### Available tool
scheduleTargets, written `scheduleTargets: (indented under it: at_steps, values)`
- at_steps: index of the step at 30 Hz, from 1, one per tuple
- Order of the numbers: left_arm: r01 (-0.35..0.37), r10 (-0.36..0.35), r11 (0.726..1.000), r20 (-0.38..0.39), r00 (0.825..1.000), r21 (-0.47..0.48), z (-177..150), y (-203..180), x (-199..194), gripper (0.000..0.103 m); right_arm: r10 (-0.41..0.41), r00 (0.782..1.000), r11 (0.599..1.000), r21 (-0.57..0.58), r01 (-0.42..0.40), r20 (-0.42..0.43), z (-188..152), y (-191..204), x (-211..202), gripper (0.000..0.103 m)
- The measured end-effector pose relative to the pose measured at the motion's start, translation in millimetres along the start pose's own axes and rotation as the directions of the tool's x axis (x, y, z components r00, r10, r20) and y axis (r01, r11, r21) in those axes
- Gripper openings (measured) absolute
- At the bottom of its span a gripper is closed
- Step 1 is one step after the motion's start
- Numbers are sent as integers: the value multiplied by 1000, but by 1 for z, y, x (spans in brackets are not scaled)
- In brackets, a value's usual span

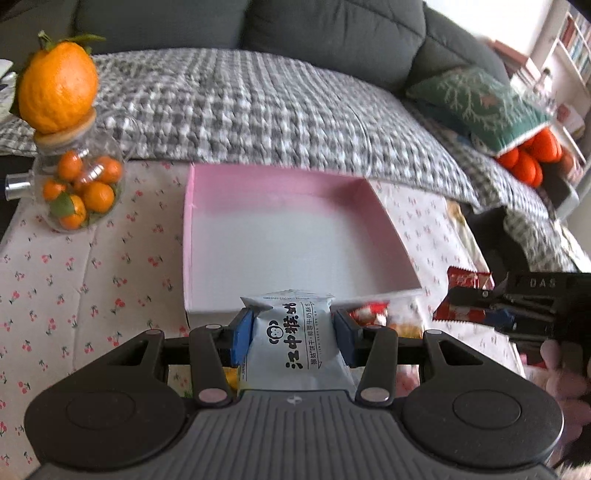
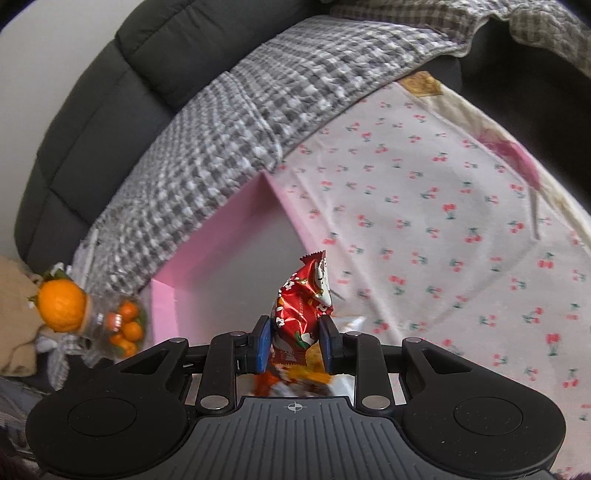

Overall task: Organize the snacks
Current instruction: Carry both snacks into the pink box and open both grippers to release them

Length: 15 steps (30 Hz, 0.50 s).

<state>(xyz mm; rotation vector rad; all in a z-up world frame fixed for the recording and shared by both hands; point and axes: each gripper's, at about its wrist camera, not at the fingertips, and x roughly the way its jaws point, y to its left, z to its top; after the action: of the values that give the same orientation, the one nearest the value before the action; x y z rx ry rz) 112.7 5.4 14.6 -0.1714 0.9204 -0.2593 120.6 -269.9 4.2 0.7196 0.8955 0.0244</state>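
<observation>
Desk (image 1: pixel 92 266) is covered in a white cloth with small red cherry print, soft and slightly creased. Behind it a dark grey sofa (image 1: pixel 332 33) with a grey-white checked quilted throw (image 1: pixel 258 107) over the seat, plus a green patterned cushion (image 1: pixel 476 107) at the right end. Bookshelves blurred at far right.

Pink tray (image 1: pixel 192 229) sits on the desk near the sofa edge: shallow, rectangular, pink walls, pale flat floor. Glass jar of small oranges (image 1: pixel 79 188) left of it, wooden lid, a big knobbly orange (image 1: pixel 57 86) on top.

Left gripper (image 1: pixel 293 336): fingers partly closed, clamped on a grey-blue biscuit packet (image 1: pixel 295 339), glossy pillow pack, long axis running away from the camera toward the tray, crimped end forward, just short of the tray's near wall.

Right gripper (image 2: pixel 295 339): fingers closed tight on a red candy wrapper (image 2: pixel 303 306), crinkly foil, long axis upright-forward, serrated end pointing away, held above the desk just beside the tray's right wall
</observation>
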Motion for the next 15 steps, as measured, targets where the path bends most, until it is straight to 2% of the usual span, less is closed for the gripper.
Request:
scheduleTargets:
  at_steps: [7, 11, 15]
  values:
    - [-33, 34, 999, 50, 998, -27, 22, 5, 18, 44, 77, 997, 997, -6, -77, 22, 6, 18, 20, 26]
    - [-53, 56, 998, 76, 996, -36, 29, 10, 35, 44, 87, 996, 996, -25, -86, 35, 11, 24, 37, 26]
    - [-100, 99, 995, 86, 991, -2, 33, 10, 56, 44, 88, 995, 996, -33, -86, 44, 13, 25, 55, 26]
